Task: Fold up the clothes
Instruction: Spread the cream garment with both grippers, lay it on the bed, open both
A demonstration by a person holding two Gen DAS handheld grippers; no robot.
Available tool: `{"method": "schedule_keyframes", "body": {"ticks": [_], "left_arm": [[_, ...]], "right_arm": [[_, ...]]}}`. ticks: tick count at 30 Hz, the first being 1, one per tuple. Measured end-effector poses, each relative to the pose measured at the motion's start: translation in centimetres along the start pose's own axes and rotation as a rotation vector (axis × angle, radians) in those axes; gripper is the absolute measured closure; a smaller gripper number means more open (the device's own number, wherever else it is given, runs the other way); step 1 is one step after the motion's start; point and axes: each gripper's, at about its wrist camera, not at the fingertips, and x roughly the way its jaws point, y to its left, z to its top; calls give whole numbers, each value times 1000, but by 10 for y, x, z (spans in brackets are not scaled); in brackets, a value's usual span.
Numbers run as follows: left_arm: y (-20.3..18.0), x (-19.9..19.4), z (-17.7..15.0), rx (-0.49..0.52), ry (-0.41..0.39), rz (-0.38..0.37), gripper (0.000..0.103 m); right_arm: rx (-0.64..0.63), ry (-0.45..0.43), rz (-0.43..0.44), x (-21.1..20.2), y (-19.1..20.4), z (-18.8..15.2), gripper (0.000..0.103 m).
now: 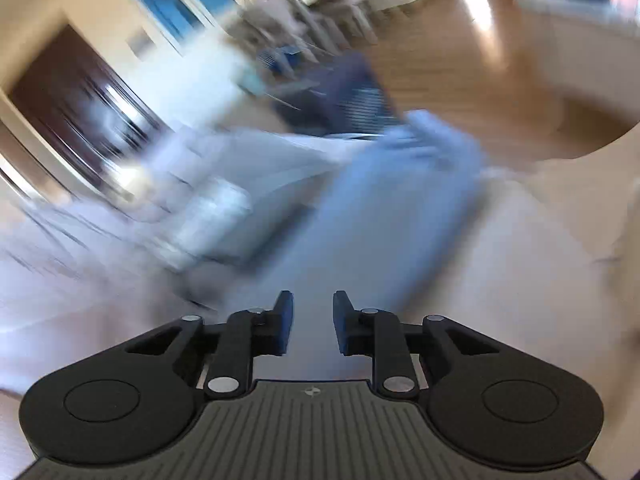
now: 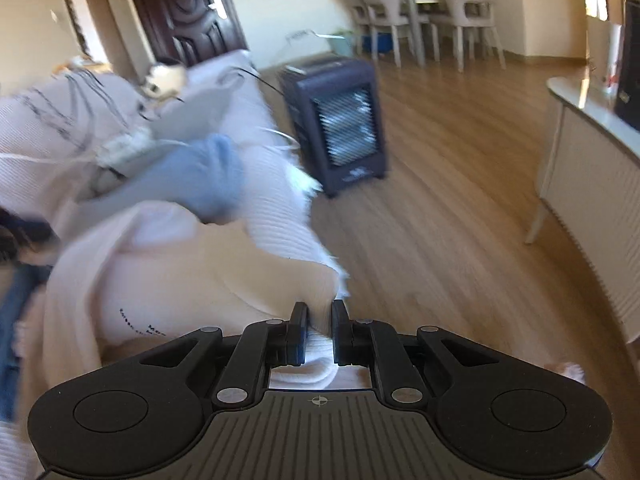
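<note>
The left wrist view is badly motion-blurred. My left gripper (image 1: 313,320) is open, and nothing is clamped between its fingers. A blue garment (image 1: 384,208) stretches away just ahead of it over a pale surface. In the right wrist view my right gripper (image 2: 320,322) is shut on a fold of a cream ribbed garment (image 2: 208,272) with small dark lettering. That garment hangs to the left of the gripper. The blue garment (image 2: 200,176) lies farther back on a sofa under a white ribbed cover (image 2: 276,200).
A dark portable heater (image 2: 340,128) stands on the wood floor (image 2: 440,220) beside the sofa. A pale cabinet (image 2: 592,168) runs along the right. A dining table with chairs (image 2: 420,8) and a brown door (image 2: 184,8) are at the back. Denim fabric (image 2: 12,320) shows at the left edge.
</note>
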Motion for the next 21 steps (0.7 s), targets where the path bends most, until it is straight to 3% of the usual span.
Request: {"method": "schedule_keyframes", "body": {"ticks": [4, 6, 7, 8, 14, 19, 21], "left_arm": [[30, 2, 4, -179, 43, -146, 81], [31, -2, -2, -229, 52, -226, 61], [29, -6, -9, -258, 61, -261, 42], [27, -10, -15, -287, 69, -296, 39], [0, -25, -60, -369, 158, -411, 31], [-19, -42, -92, -375, 227, -437, 23], [-23, -48, -104, -388, 254, -435, 20]], "right_arm": [[2, -5, -3, 11, -8, 3, 91], [-11, 39, -19, 22, -8, 1, 90], [-8, 57, -22, 28, -8, -1, 85], [-4, 79, -20, 31, -9, -2, 85], [32, 96, -52, 28, -20, -12, 76], [-22, 20, -84, 1, -15, -10, 73], [-33, 8, -36, -7, -7, -10, 73]]}}
